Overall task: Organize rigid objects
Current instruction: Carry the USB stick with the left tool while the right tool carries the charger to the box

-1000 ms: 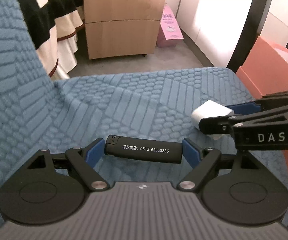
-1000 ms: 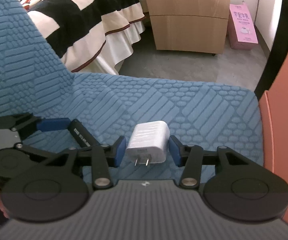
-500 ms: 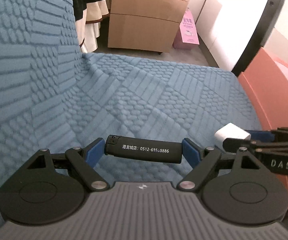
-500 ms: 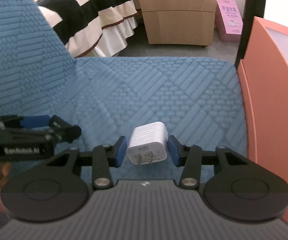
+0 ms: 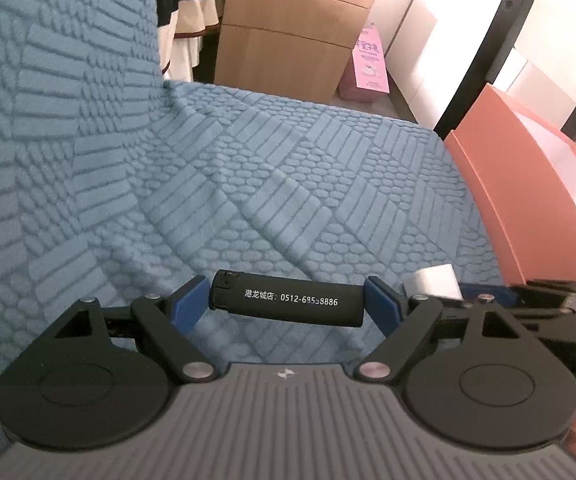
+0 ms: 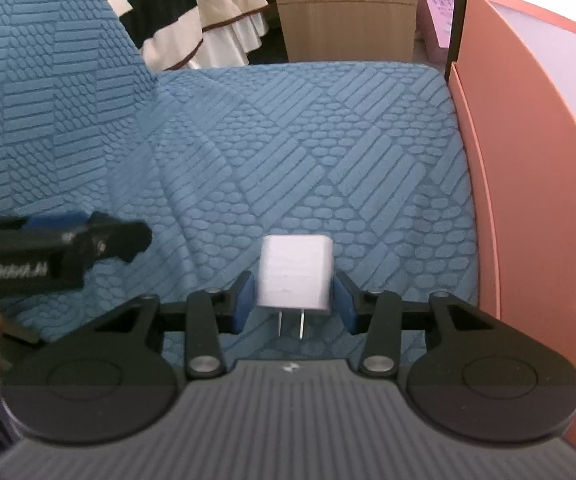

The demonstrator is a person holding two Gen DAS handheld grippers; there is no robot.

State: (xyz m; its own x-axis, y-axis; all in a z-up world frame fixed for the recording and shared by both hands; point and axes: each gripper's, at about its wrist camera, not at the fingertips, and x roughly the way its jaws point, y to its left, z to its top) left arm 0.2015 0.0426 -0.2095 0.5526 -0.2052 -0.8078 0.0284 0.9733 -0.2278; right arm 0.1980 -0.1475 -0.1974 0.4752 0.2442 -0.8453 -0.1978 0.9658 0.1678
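My left gripper (image 5: 288, 300) is shut end to end on a black lighter (image 5: 288, 300) with white print, held level above the blue textured sofa seat (image 5: 307, 184). My right gripper (image 6: 293, 294) is shut on a white plug charger (image 6: 293, 272), prongs pointing back at the camera. In the left wrist view the charger (image 5: 431, 282) and right gripper (image 5: 527, 300) show at the right edge. In the right wrist view the left gripper (image 6: 88, 236) with the lighter's end shows at the left.
A salmon-pink box (image 6: 527, 140) stands against the sofa's right side, its opening (image 5: 547, 152) showing. Beyond the seat are a wooden drawer cabinet (image 5: 288, 40), a pink carton (image 5: 367, 64) on the floor, a striped bedspread (image 6: 192, 20) and a black pole (image 5: 483, 40).
Both grippers have lifted and swung right toward the pink box, keeping the lighter and the charger. The right gripper has dropped back alongside the left one.
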